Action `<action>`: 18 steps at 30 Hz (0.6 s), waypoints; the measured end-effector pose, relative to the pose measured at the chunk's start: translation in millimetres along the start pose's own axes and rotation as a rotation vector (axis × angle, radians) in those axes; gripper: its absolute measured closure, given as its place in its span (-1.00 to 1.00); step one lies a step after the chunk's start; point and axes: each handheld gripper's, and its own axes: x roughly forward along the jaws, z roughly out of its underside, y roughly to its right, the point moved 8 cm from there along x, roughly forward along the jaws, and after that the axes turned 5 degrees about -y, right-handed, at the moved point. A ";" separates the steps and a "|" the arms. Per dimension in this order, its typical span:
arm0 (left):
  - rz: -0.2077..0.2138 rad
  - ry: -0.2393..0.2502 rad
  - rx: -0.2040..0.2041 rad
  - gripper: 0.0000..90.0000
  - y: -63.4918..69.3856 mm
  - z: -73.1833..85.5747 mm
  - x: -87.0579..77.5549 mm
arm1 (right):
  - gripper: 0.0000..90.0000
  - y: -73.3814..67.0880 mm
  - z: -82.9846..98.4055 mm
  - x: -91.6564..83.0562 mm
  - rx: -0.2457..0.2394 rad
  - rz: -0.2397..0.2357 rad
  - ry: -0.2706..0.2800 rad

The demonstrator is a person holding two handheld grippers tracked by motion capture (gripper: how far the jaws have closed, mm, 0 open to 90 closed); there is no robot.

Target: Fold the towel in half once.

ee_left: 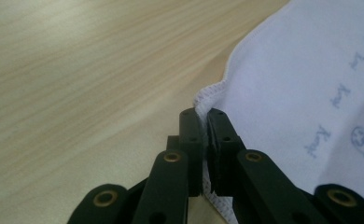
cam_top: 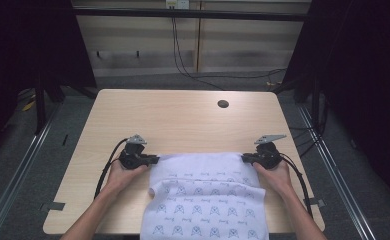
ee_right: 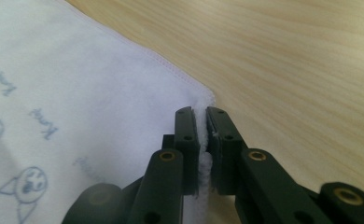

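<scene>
Two grippers, both clamped: your left gripper (cam_top: 152,159) pinches the white printed cloth (cam_top: 208,200) at its far left corner, your right gripper (cam_top: 246,158) at its far right corner. The cloth lies between them on the wooden table (cam_top: 183,115), draping over the near edge.

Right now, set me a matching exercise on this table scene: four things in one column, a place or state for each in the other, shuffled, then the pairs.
Things
1. left gripper
2. right gripper
3. white printed cloth
4. dark round hole

Places or states
A. in the tabletop, far side, right of the middle
B. shut on the cloth's far left corner
C. spread on the near side, hanging over the near edge of the wooden table
D. shut on the cloth's far right corner

Pairs: 1-B, 2-D, 3-C, 4-A
</scene>
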 end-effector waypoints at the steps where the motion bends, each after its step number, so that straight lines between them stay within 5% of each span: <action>1: 0.008 0.024 -0.016 0.92 -1.0 -5.2 -3.4 | 0.88 0.6 -4.9 -3.7 0.001 -0.006 0.022; 5: 0.011 0.120 -0.021 0.92 -4.8 -28.5 -21.0 | 0.90 6.8 -30.8 -23.5 0.041 -0.025 0.128; 18: -0.051 0.305 0.020 0.92 -6.7 -112.3 -71.0 | 0.91 34.2 -113.7 -82.3 0.040 0.061 0.281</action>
